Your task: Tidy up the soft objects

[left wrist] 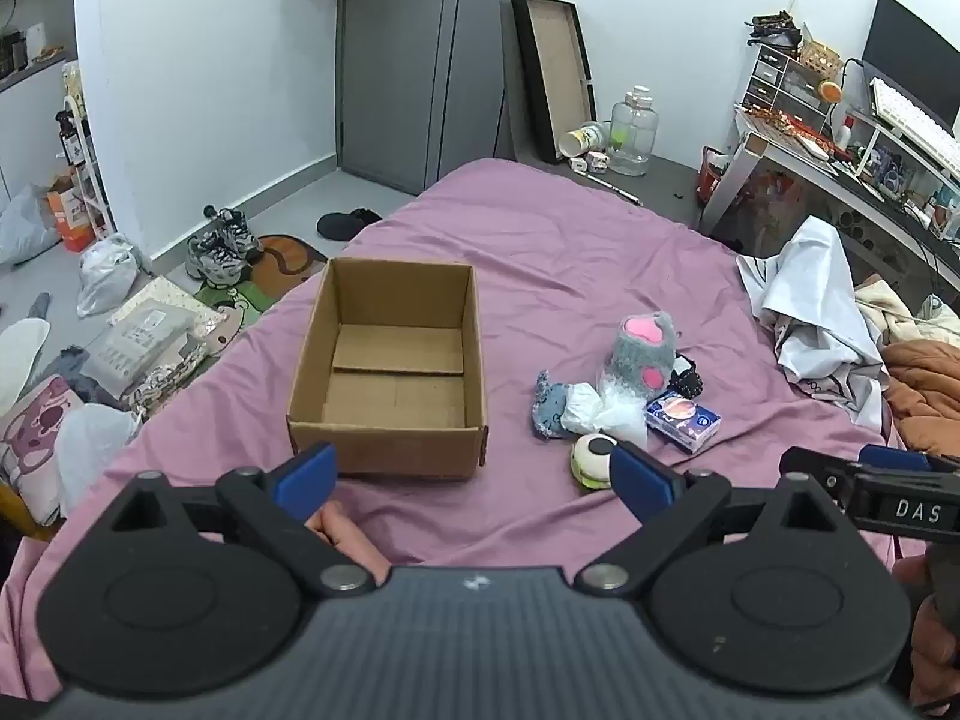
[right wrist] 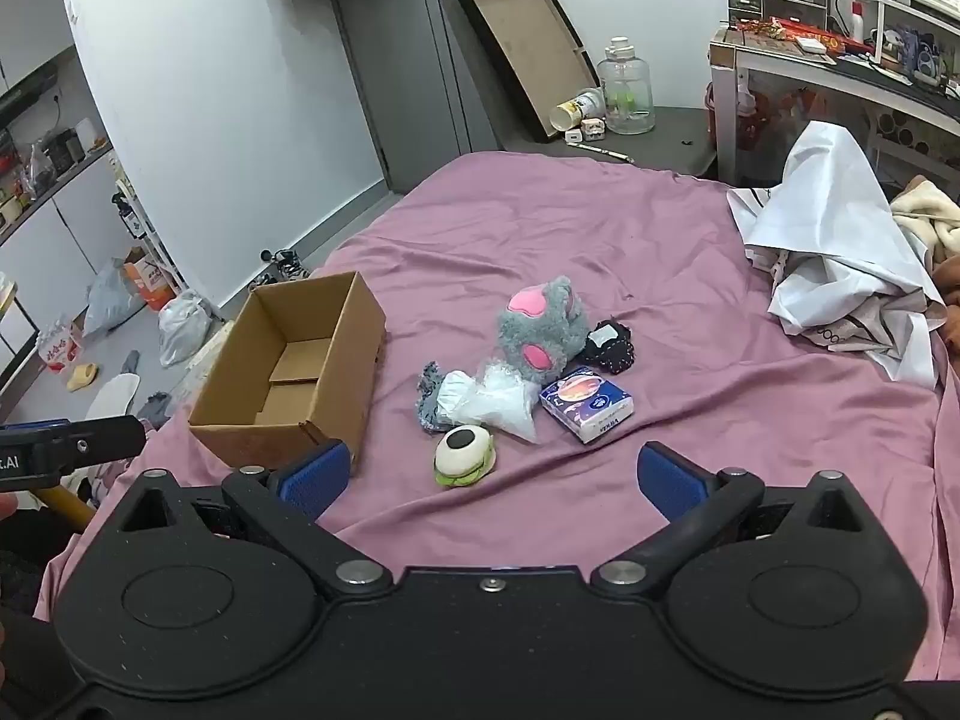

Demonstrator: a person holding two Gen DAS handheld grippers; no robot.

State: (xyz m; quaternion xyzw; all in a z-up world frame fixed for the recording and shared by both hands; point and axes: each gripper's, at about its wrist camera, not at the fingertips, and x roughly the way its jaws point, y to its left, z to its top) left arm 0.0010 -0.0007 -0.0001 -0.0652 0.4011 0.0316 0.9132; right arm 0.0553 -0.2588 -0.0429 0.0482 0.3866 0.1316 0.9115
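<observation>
An empty brown cardboard box stands open on the purple bed sheet. To its right lies a heap of soft things: a grey and pink plush paw, a blue-grey cloth, a white plastic bag, a blue tissue pack, a black dotted pouch and a cream and green round toy. My left gripper hovers open in front of the box. My right gripper hovers open, nothing between its fingers, just short of the round toy.
Crumpled white sheets and an orange blanket lie at the bed's right edge. A cluttered desk stands beyond. Bags, shoes and parcels cover the floor on the left. A water jug stands by the door.
</observation>
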